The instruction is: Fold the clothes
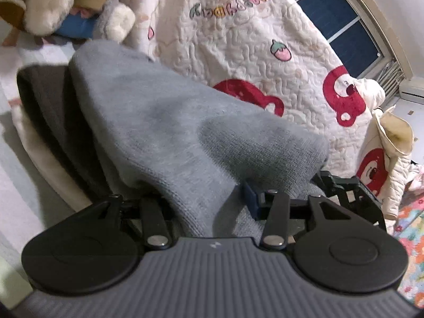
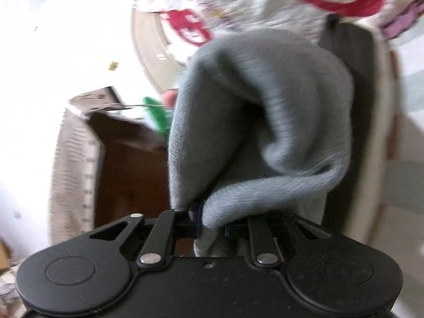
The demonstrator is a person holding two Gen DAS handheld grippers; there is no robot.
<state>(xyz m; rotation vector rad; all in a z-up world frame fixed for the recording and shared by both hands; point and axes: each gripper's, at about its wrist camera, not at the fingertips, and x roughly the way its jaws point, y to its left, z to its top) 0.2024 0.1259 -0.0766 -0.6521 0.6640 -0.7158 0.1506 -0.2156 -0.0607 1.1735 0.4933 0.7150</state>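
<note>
I had the grey sweater (image 1: 169, 122) pinched in my left gripper (image 1: 206, 198), its knit bunched between the fingers and draped ahead over the bear-print quilt (image 1: 251, 53). My right gripper (image 2: 209, 222) clamped another fold of the sweater, lifted and blurred, beside a brown box (image 2: 127, 169).

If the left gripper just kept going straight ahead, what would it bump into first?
The grey knit garment already bunched between the fingers of the left gripper. Beyond it likely lies the quilted bear-print blanket, though depth is unclear.
</note>
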